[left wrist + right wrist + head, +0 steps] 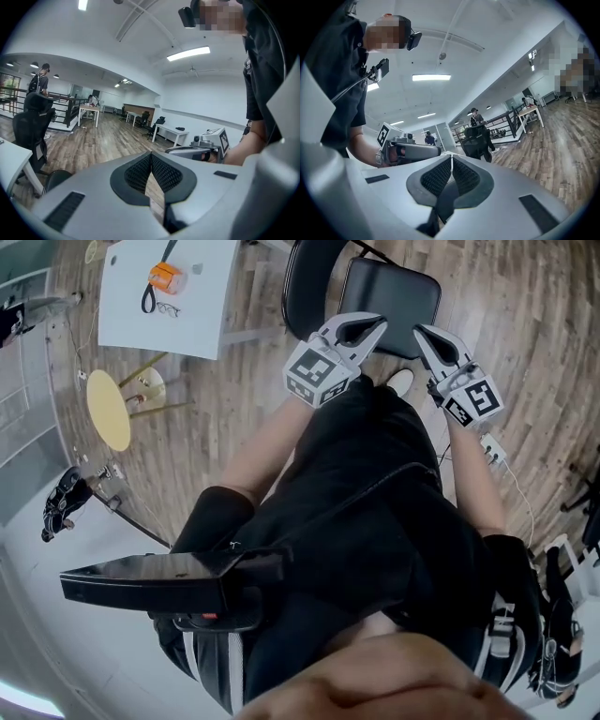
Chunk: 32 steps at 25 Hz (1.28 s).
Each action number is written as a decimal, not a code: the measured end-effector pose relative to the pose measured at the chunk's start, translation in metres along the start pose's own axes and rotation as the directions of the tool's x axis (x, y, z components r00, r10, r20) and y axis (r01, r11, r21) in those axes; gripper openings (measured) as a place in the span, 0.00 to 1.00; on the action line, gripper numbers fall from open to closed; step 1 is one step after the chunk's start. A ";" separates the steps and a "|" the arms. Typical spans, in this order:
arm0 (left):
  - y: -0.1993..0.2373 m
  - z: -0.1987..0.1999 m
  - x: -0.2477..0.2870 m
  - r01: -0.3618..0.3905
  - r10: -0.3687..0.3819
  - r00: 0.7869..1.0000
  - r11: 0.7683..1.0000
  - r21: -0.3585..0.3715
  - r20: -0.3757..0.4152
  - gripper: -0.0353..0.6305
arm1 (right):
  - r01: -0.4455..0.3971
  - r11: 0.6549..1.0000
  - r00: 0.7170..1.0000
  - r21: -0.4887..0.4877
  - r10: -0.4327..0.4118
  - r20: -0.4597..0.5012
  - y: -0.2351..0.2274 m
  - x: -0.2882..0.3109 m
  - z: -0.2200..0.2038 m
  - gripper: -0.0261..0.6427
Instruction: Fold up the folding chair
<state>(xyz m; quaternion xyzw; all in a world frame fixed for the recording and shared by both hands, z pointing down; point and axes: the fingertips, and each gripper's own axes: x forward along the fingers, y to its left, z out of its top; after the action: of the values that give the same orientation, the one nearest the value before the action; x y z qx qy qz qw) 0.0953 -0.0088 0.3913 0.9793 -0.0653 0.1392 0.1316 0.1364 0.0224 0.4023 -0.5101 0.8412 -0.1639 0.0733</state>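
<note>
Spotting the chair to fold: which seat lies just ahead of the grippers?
The black chair: its seat lies just past the left gripper and right gripper. The yellow round stool stands far to the left.

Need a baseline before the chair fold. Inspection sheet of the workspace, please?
Surface: wood-plank floor.
Job's things: black folding chair, unfolded, seat flat, just ahead of both claws.
Clutter: white table with orange object and glasses; round yellow stool.
Grippers: left claw shut, empty; right claw shut, empty.
Cables: white power strip and cord on the floor by the right claw.
Surroundings: open office, desks, black office chair, people far off.
</note>
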 end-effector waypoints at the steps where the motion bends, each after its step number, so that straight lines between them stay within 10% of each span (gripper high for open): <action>1: 0.010 -0.004 0.003 -0.005 0.005 1.000 1.000 -0.004 -0.004 0.06 | 0.004 1.000 1.000 0.005 -0.004 -0.004 -0.006 0.005 -0.005 0.06; 6: 0.082 -0.027 0.002 -0.147 0.148 0.988 0.989 0.033 -0.044 0.06 | 0.022 1.000 1.000 0.023 -0.022 -0.014 -0.036 0.028 -0.033 0.06; 12: 0.185 -0.078 -0.029 -0.315 0.276 0.926 0.941 -0.126 -0.258 0.06 | 0.092 0.991 0.995 0.097 -0.089 -0.033 -0.093 0.040 -0.094 0.06; 24: 0.313 -0.169 -0.059 -0.464 0.271 0.757 0.864 -0.196 -0.594 0.35 | 0.289 0.909 0.947 0.299 -0.226 -0.227 -0.212 0.021 -0.278 0.13; 32: 0.349 -0.196 -0.053 -0.488 0.229 0.710 0.842 -0.230 -0.666 0.37 | 0.361 0.831 0.914 0.424 -0.224 -0.338 -0.268 -0.014 -0.369 0.33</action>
<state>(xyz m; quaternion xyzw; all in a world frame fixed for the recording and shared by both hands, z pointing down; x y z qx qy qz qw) -0.0627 -0.2842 0.6408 0.7998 -0.2382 0.4575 0.3071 0.2600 -0.0051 0.8405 -0.5720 0.6873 -0.4445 0.0536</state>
